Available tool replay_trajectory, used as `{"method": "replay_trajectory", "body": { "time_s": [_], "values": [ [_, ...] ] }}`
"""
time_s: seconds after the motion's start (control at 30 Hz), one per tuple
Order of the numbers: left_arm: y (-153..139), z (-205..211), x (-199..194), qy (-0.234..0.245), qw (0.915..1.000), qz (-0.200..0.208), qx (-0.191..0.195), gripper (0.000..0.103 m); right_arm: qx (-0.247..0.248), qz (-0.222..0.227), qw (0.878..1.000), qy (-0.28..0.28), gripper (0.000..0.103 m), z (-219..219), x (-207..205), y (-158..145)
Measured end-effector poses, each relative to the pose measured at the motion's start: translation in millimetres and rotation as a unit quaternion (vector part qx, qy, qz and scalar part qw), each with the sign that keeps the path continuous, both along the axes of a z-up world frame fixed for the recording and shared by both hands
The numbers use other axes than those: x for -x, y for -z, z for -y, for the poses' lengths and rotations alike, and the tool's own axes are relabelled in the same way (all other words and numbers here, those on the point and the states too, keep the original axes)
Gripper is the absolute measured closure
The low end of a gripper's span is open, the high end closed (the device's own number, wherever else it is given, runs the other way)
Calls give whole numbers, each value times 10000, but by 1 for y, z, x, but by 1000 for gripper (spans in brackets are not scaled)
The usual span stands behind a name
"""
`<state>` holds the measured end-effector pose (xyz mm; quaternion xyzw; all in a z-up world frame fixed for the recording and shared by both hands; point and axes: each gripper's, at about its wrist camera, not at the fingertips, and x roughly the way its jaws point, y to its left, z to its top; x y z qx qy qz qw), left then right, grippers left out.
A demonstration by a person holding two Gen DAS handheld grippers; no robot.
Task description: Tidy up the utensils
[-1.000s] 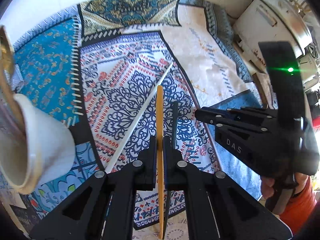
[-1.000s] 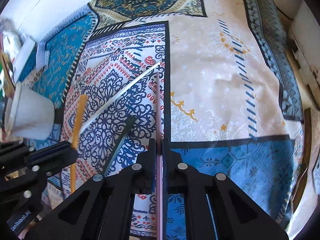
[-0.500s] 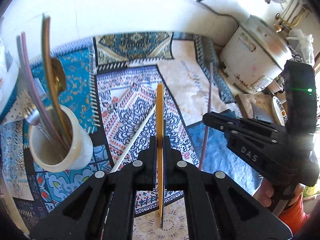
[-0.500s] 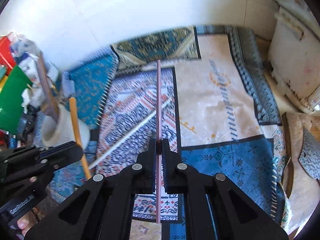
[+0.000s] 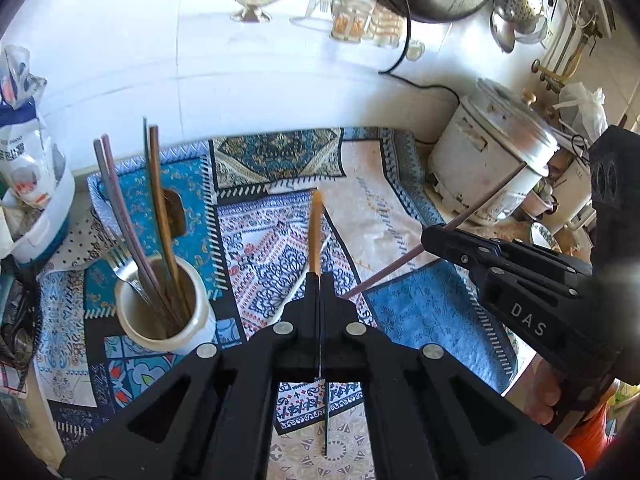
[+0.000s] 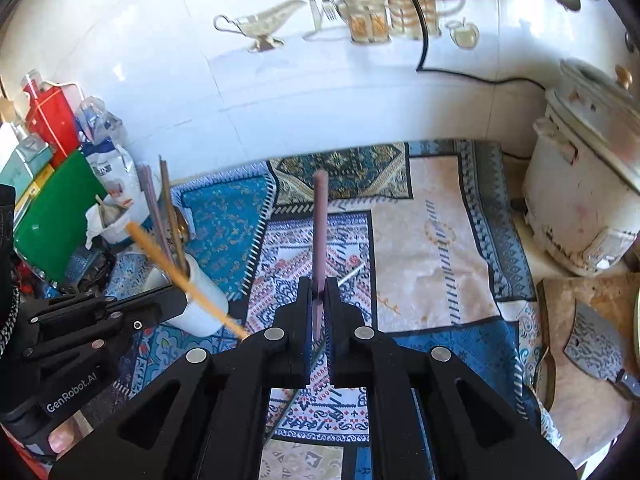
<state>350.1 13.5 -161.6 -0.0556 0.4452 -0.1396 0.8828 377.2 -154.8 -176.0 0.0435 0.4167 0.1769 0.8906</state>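
My left gripper (image 5: 320, 280) is shut on an orange-yellow chopstick (image 5: 315, 232) that points up and forward above the patterned cloth (image 5: 380, 200). My right gripper (image 6: 319, 284) is shut on a mauve chopstick (image 6: 320, 220), also raised; it shows in the left wrist view (image 5: 472, 204) too. A white utensil cup (image 5: 160, 316) stands on the cloth to the left of both grippers and holds several chopsticks, a fork and a brown spoon; it shows in the right wrist view (image 6: 200, 300). A white chopstick (image 6: 352, 274) and a dark chopstick (image 5: 326, 420) lie on the cloth.
A white rice cooker (image 5: 492, 176) stands at the right edge of the cloth. A cleaver (image 6: 596, 344) lies on a board at the far right. Bags and boxes (image 6: 52, 200) crowd the left side. A white tiled wall (image 5: 200, 60) is behind.
Both grippers have lifted and tilted up from the cloth, each carrying its chopstick. The cup, wall and rice cooker have come into view. The left gripper is nearer the cup.
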Motion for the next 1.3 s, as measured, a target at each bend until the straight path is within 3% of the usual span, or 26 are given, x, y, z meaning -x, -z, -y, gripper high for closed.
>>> {"method": "replay_trajectory", "body": {
  "time_s": [0.17, 0.33, 0.4, 0.53, 0.7, 0.87, 1.03, 1.3],
  "values": [
    [-20, -11, 1, -51, 9997, 243, 50, 103, -44, 259, 9996, -41, 98, -5, 1, -20],
    [-16, -19, -7, -58, 10000, 37, 24, 103, -46, 372, 9993, -11, 98, -4, 1, -29],
    [-4, -17, -11, -79, 9999, -111, -79, 101, -43, 379, 9993, -8, 98, -2, 1, -30],
    [34, -4, -22, 85, 9976, -668, -136, 86, 10, 389, 9992, 67, 98, 6, 1, -30],
    [90, 25, -34, 359, 9895, -1390, -158, 85, 64, 355, 9992, 180, 98, 22, 2, -28],
    [142, 58, -43, 626, 9793, -1875, -441, 85, 49, 225, 9992, 332, 98, 44, 1, -22],
    [167, 77, -53, 520, 9763, -1938, -814, 85, -1, 82, 9988, 492, 98, 67, 1, -14],
    [171, 92, -61, 476, 9770, -1805, -1027, 88, -55, 12, 9982, 601, 98, 89, -1, -10]
  ]
}}
